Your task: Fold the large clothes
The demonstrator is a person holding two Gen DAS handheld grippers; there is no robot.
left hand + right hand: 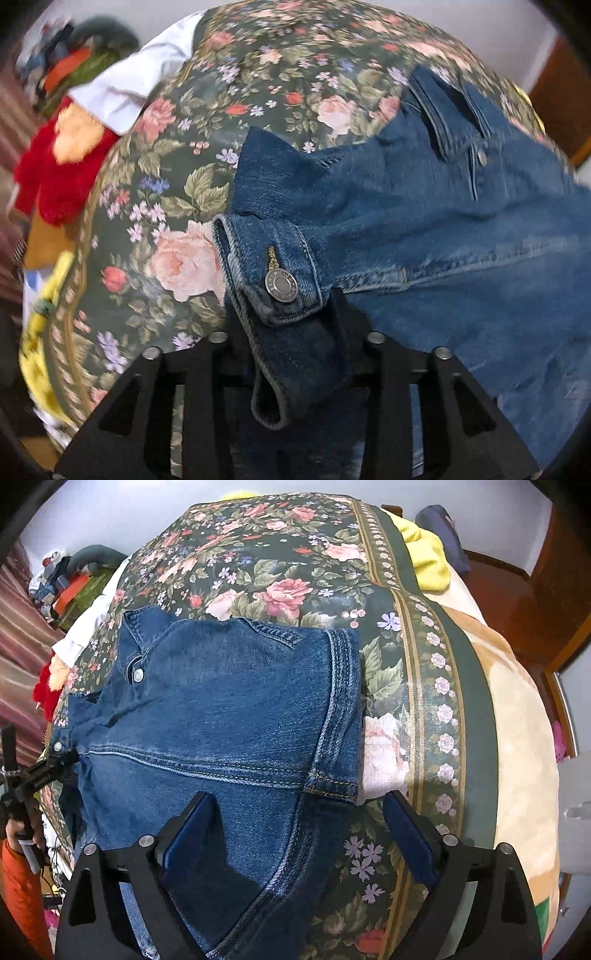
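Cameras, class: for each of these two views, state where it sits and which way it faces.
Left wrist: on the left gripper, looking steeply down at the denim jacket's cuff lying between its fingers.
Right wrist: on the right gripper, jaws wide, looking down at the denim jacket; a hand and orange sleeve show.
Shared: jacket, floral cloth.

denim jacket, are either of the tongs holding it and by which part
The left tongs have the denim jacket by its buttoned sleeve cuff; whether they still press it cannot be told. The right tongs stand open, holding nothing.
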